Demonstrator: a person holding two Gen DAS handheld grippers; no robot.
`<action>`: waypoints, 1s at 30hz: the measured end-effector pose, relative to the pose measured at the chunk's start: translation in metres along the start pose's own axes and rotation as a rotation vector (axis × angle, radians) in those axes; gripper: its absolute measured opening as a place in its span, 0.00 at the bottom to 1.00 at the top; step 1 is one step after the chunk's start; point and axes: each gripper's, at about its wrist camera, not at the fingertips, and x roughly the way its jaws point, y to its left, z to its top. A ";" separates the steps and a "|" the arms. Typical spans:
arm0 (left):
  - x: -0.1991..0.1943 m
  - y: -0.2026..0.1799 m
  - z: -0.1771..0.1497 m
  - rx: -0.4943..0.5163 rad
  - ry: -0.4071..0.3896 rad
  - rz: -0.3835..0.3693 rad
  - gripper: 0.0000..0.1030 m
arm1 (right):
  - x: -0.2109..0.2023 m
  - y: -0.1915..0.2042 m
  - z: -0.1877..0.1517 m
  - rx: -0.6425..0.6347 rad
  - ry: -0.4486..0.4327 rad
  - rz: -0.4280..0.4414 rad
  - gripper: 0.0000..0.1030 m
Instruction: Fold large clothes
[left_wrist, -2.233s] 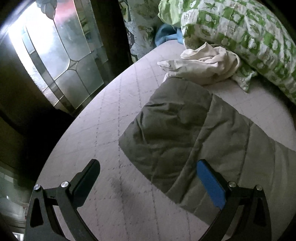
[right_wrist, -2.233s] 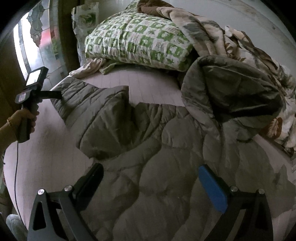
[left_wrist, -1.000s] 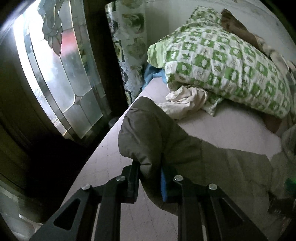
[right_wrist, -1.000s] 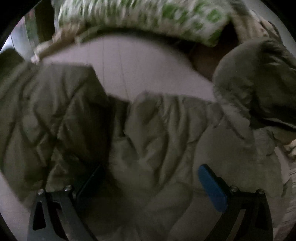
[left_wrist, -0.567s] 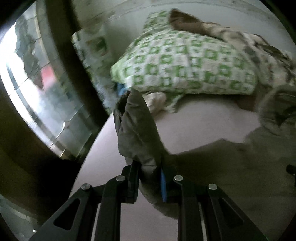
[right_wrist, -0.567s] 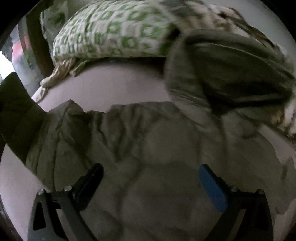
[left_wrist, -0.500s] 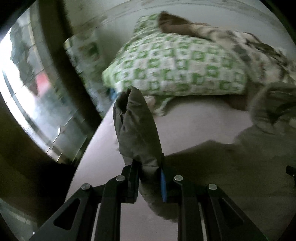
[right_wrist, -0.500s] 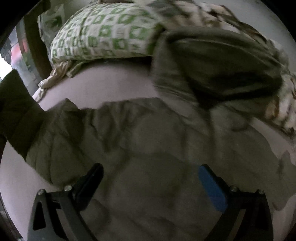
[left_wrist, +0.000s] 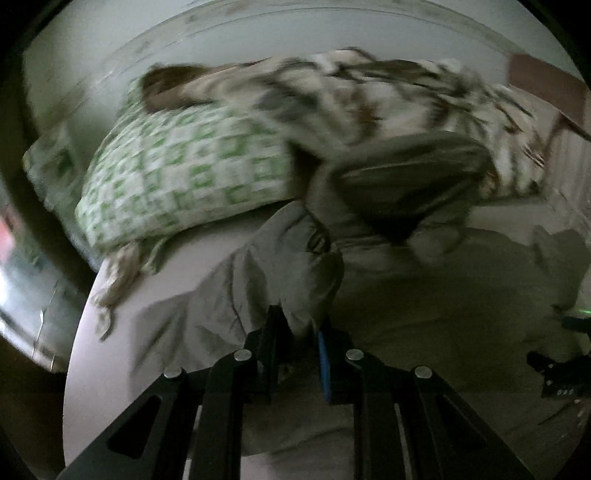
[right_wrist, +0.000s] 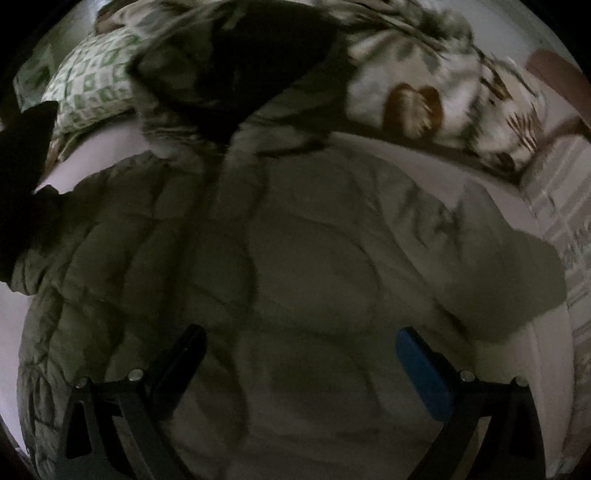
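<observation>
Sleeve (left_wrist: 295, 266) pinched between left gripper (left_wrist: 295, 332) jaws.

Jacket (right_wrist: 314, 266): olive-grey, quilted w/ curved stitch lines, darker inside the hood (right_wrist: 240, 55). Pillow (left_wrist: 184, 177): white w/ green square print. Blanket (left_wrist: 388, 96): cream w/ brown and grey leaf shapes. Bed sheet (left_wrist: 110, 332): pale pinkish-lilac. Left claw (left_wrist: 295, 332) & right claw (right_wrist: 301, 354): black frames, one blue pad each, silver screws.
</observation>
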 end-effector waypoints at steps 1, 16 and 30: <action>0.000 -0.013 0.002 0.017 -0.004 -0.007 0.17 | 0.000 -0.009 -0.003 0.013 0.001 -0.001 1.00; 0.043 -0.220 -0.004 0.167 0.080 -0.249 0.17 | 0.009 -0.099 -0.040 0.151 0.021 -0.022 1.00; 0.013 -0.148 -0.001 0.014 0.073 -0.321 0.76 | 0.027 -0.111 -0.046 0.204 0.083 -0.004 1.00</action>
